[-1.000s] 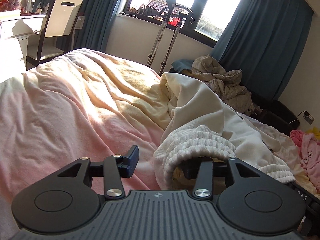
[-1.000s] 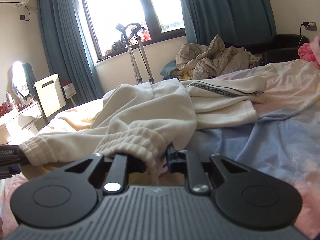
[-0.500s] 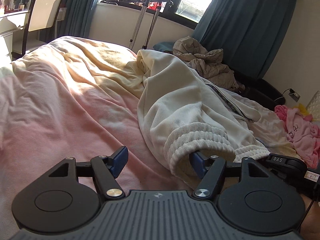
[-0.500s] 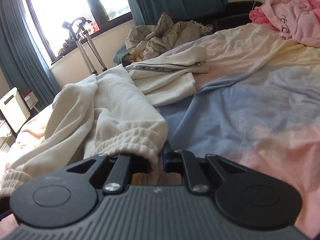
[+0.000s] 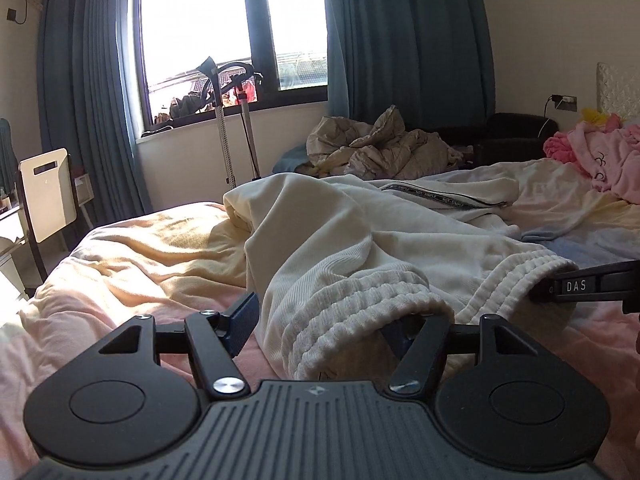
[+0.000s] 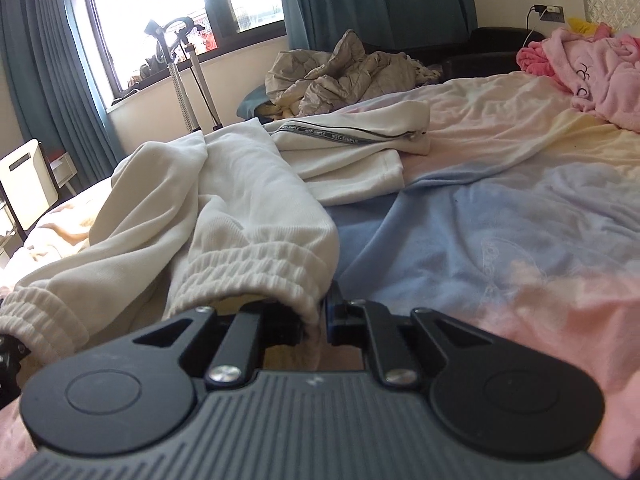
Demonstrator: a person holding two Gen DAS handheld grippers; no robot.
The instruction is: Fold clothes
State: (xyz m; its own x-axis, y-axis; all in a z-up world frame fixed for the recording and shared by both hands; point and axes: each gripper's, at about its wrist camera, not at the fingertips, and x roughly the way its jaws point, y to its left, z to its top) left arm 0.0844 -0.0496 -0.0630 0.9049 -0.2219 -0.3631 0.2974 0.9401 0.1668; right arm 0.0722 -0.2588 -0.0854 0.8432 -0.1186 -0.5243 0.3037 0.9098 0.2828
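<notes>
1. The cream sweatpants (image 5: pixel 360 240) lie on the pastel bedsheet (image 6: pixel 500 220), long axis running from the ribbed cuffs at the near edge away to the waistband far off, toward the window (image 5: pixel 224 28)
2. The left gripper (image 5: pixel 324 324) stands wide open; one ribbed cuff (image 5: pixel 352 312) drapes over its right finger, the left finger (image 5: pixel 242 320) bare
3. The right gripper (image 6: pixel 316 312) is closed on the other cuff (image 6: pixel 256 272), fabric pinched between its fingers
4. Far right on the bed sits a heap of pink clothing (image 6: pixel 592 68)
5. Beyond the bed, a crumpled beige quilt (image 5: pixel 384 148) lies under the teal curtains (image 5: pixel 404 32), crutches (image 5: pixel 232 120) lean at the sill, and a white chair (image 5: pixel 46 192) stands far left
</notes>
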